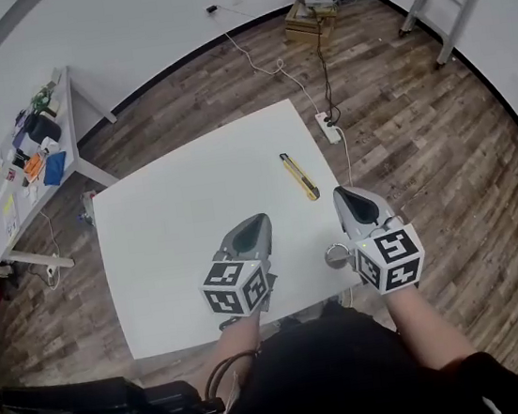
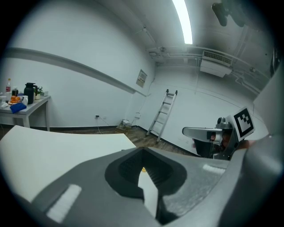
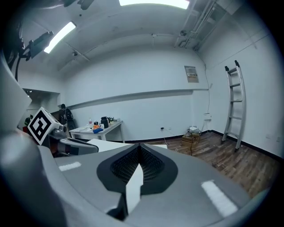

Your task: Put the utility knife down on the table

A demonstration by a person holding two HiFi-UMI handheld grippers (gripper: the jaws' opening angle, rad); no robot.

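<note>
The slim yellow utility knife (image 1: 299,175) lies flat on the smooth white table (image 1: 176,222), just beyond the right gripper's (image 1: 345,196) ribbed jaws, which are pressed together and empty. The left gripper (image 1: 259,222) is closed likewise.

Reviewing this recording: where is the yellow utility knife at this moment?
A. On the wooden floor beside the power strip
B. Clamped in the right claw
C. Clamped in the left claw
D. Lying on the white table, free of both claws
D: the yellow utility knife lies flat on the white table, ahead of the right claw. That claw and the left claw are both shut with nothing in them.
</note>
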